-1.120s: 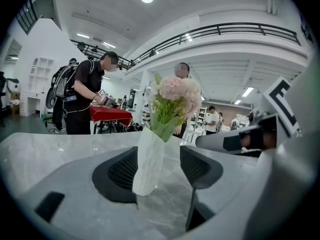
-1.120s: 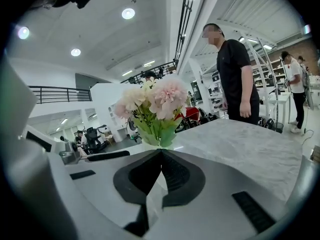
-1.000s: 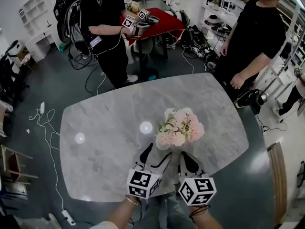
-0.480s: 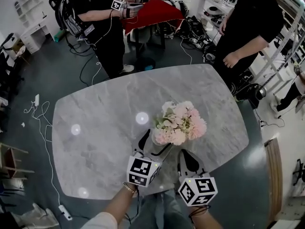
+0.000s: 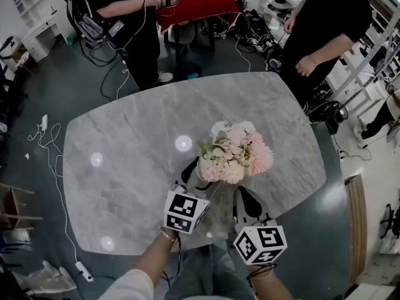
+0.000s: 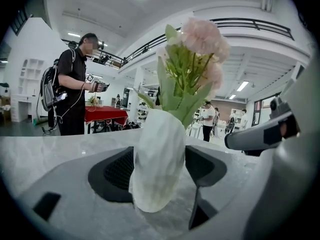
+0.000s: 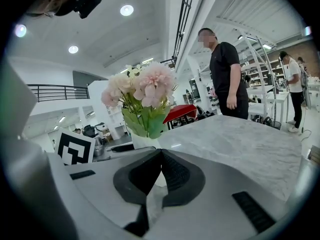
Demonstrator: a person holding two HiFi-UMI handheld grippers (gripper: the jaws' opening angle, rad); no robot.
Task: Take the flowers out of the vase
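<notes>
The white ribbed vase [image 6: 156,159] stands upright on the grey marble table [image 5: 125,149], towards its near edge and a little right of the middle. The bunch of pink and cream flowers [image 5: 236,152] is in its neck, with green leaves spreading below the blooms. The left gripper [image 5: 199,181] reaches in low from the near side with its jaws set wide around the body of the vase. Those jaws have just been closing, and in the left gripper view the vase fills the gap between them, the dark ribbed pads [image 6: 119,170] lying against its sides – a wide grip on the vase rather than an empty gape. The right gripper [image 7: 160,154] sits just beside it on the right, apart from the vase. Its jaws are pressed tip to tip with nothing between them, and it points at the foot of the vase and the leaves above. Each gripper's marker cube shows in the head view, the left cube [image 5: 185,211] over a bare forearm and the right cube [image 5: 260,244] nearer the bottom edge. Beyond the table stands a person in black [image 5: 128,24] with a backpack, who holds another marker-cubed gripper by a red-covered table [image 5: 200,2]. A second person in black [image 5: 325,24] stands at the far right corner – one hand hanging near the table's rim. White cables [image 5: 53,149] trail across the dark floor on the left.
</notes>
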